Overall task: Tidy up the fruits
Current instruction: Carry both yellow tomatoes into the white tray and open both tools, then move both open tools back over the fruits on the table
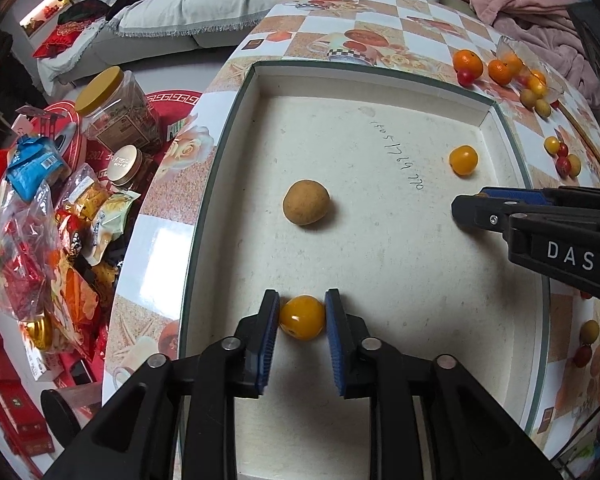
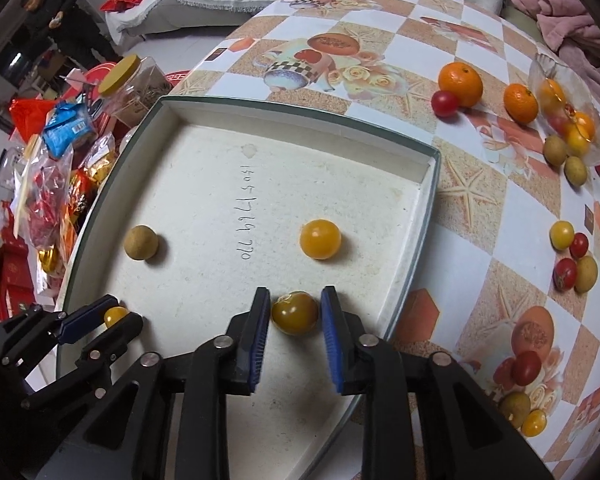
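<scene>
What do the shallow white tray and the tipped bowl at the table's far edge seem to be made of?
The shallow white tray looks like cardboard lined with matte, fibrous paper: it has folded corner walls, specks and pen writing. The tipped bowl is clear and glossy, since the fruit shows through it; whether it is glass or plastic, I cannot tell.

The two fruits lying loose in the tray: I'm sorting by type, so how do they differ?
The brown fruit is dull and rough-skinned; the yellow tomato is glossy and bright orange-yellow. The brown fruit lies toward the tray's left side, the yellow tomato toward its right. The tomato looks slightly larger in the right wrist view. Both are round, rest on the tray floor, and touch nothing else.
</scene>
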`<state>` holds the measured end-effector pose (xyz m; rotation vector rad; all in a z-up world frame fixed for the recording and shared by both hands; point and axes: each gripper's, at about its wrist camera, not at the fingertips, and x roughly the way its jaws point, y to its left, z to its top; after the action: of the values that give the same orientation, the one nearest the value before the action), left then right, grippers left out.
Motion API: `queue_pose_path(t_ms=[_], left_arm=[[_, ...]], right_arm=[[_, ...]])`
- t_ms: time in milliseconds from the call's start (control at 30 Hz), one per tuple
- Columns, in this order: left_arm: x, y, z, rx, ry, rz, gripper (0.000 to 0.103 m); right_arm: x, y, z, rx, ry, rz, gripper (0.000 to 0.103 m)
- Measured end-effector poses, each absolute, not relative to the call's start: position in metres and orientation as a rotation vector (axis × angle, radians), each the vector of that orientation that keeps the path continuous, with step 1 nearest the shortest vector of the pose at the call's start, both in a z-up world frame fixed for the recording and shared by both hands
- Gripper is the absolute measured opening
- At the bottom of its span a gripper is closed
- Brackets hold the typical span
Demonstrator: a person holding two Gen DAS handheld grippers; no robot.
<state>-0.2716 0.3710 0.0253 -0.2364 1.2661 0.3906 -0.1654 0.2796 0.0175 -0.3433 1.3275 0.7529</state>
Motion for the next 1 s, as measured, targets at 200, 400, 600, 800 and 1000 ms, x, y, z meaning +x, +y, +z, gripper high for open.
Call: queue_pose_path(t_ms=[200,400,600,800,1000], left_arm=[[-0.278,0.368,0.027,-0.190,1.259,0.400,0.074],[-0.277,0.365,0.032,-0.194,1.271,0.382,0.074],[-0.255,0.346,0.050,-0.141,1.237,0.327,0.074],[-0.220,0.313,0.066,-0.095,1.198,0.238,0.074],[-0.180,0.275,0.077,-0.030,1.156,0.145,0.074]], right_arm=[[-0.164,0.279,0.022,-0.299,1.333,0.772,0.053],[-0.163,0.267,0.054,-0.214,1.265,0.780,0.087],[-0.153,0.219,0.070,-0.142,1.244,0.668,0.087],[-0.136,0.150,0.065,-0.090,1.256,0.491,0.087],[-0.116,0.093,0.054,-0.067,1.268,0.337,0.087]])
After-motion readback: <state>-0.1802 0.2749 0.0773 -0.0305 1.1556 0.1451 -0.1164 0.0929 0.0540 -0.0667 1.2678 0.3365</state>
